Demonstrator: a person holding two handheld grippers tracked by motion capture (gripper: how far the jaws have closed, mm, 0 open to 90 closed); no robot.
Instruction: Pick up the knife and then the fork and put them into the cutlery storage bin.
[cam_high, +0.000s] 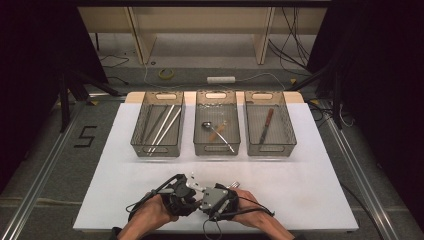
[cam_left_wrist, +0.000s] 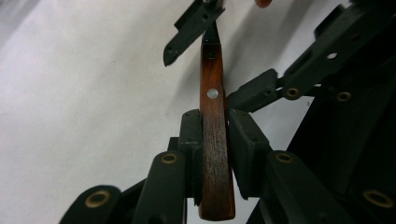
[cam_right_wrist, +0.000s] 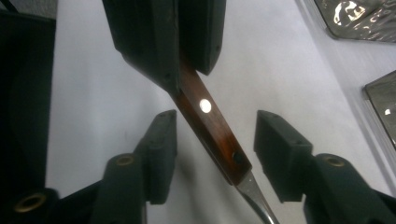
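Note:
A utensil with a dark red-brown wooden handle (cam_left_wrist: 215, 154) and a silver rivet is clamped between the pads of my left gripper (cam_left_wrist: 215, 135), which is shut on it. In the right gripper view the same handle (cam_right_wrist: 210, 123) runs diagonally, and a metal shank leaves its lower end. My right gripper (cam_right_wrist: 215, 144) stands open around that end, with a gap on both sides between its pads and the wood. From above, the left gripper (cam_high: 180, 192) and the right gripper (cam_high: 217, 200) meet near the front edge of the white board (cam_high: 300, 185).
Three clear bins stand in a row at the back. The left bin (cam_high: 156, 151) holds long metal sticks. A spoon and a wooden piece lie in the middle bin (cam_high: 216, 151). The right bin (cam_high: 271, 152) has a wooden-handled utensil in it.

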